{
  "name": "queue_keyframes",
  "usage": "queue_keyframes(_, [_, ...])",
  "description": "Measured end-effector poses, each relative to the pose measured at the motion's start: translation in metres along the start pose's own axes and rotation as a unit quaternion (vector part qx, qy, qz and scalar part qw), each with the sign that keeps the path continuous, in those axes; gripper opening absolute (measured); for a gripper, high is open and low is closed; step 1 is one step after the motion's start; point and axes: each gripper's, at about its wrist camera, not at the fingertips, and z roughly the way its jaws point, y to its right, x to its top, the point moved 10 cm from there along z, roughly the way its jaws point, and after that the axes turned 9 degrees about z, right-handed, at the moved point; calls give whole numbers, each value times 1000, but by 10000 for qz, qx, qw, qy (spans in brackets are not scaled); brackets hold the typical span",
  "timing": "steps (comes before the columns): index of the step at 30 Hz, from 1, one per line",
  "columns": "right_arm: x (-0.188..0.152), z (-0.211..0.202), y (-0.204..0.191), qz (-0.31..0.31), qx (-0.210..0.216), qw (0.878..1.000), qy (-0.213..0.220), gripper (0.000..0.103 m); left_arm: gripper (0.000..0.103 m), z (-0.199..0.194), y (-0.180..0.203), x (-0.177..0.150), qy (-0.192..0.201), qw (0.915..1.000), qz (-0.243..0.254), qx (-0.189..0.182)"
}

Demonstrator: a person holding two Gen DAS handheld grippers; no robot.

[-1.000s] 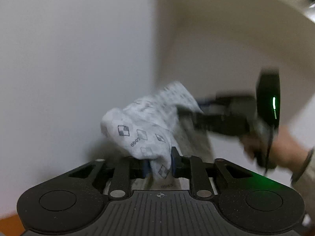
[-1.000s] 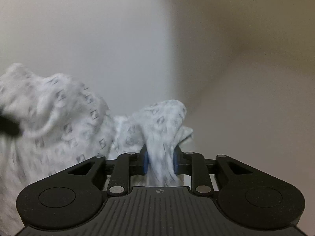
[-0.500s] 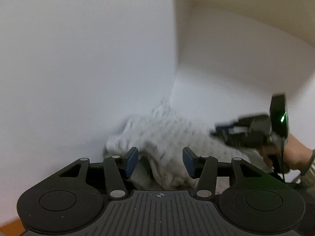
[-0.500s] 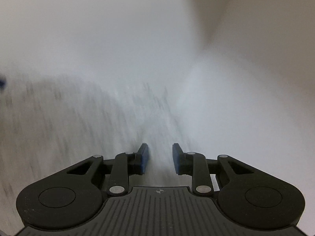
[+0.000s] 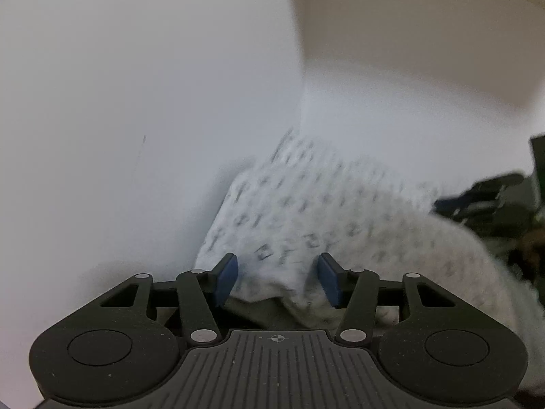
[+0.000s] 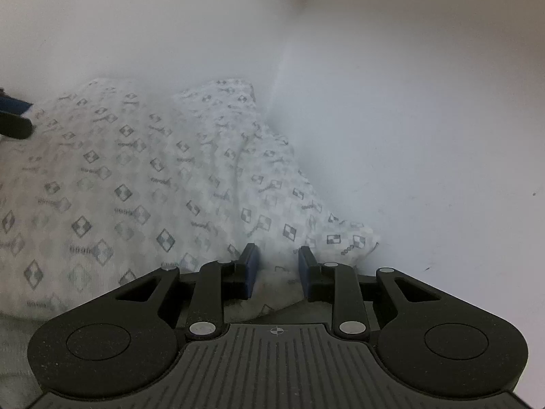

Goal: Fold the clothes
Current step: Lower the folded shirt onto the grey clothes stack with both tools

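Release was the change: a second earlier both of your hand-held grippers had the patterned garment (image 6: 143, 184) pinched and lifted off the surface, and by this moment you had brought it down and let it go. Your left hand-held gripper (image 5: 277, 277) stood with its jaws moderately wide, cloth lying loosely between the blue pads (image 5: 224, 277) but not pressed by them. Your right hand-held gripper (image 6: 277, 271) was set narrower, yet a clear gap showed on each side of the fabric edge between its pads (image 6: 250, 269), so it gripped nothing either. The garment lay spread on the white counter (image 6: 425, 143), close to the corner where the walls meet, with a lengthwise crease down its middle and one corner just beside your right hand-held gripper; in the left wrist view it was blurred, and the right tool showed only as a dark shape at the far edge. For the task, this looked like the lay-down that comes ahead of a fold: the cloth was flat enough to work, though the central ridge probably wanted smoothing first. You would have needed a fresh grip on an edge or corner before turning any part over.
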Motion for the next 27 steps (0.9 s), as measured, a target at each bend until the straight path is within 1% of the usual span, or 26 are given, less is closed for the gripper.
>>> queue_keyframes(4, [3, -9, 2, -143, -134, 9998, -41, 27, 56, 4, 7, 4, -99, 9998, 164, 93])
queue_keyframes(5, [7, -14, 4, -56, -130, 9999, 24, 27, 56, 1, 7, 6, -59, 9997, 213, 143])
queue_keyframes(7, [18, -31, 10, 267, -36, 9989, 387, 25, 56, -11, 12, 14, 228, 9991, 280, 230])
queue_keyframes(8, [22, -36, 10, 390, 55, 9978, 525, 24, 56, -15, 16, 16, 312, 9987, 326, 224])
queue_keyframes(10, [31, -39, 9, 621, 272, 9949, 750, 24, 56, -16, 28, 19, 360, 9982, 448, 146])
queue_keyframes(11, [34, -39, 6, 661, 367, 9939, 799, 24, 52, -17, 34, 21, 383, 9979, 509, 107])
queue_keyframes(12, [37, -39, 1, 676, 515, 9928, 844, 24, 48, -14, 36, 20, 314, 9979, 552, 115])
queue_keyframes(14, [43, -44, -12, 799, 947, 9879, 928, 24, 44, -3, 32, 13, 158, 9978, 606, 235])
queue_keyframes(17, [41, -48, -43, 610, 1396, 9853, 778, 24, 44, 8, 28, 5, 31, 9981, 569, 232])
queue_keyframes(20, [36, -54, -67, 866, 1882, 9760, 667, 24, 44, 19, 30, 3, -43, 9971, 709, 292])
queue_keyframes(21, [34, -55, -73, 917, 1985, 9738, 621, 24, 44, 22, 31, 4, -48, 9965, 770, 333])
queue_keyframes(24, [26, -56, -88, 822, 2013, 9750, 460, 24, 44, 29, 31, 7, -65, 9957, 845, 381])
queue_keyframes(27, [15, -64, -100, 641, 2047, 9763, 285, 24, 46, 27, 30, 7, -56, 9966, 749, 328])
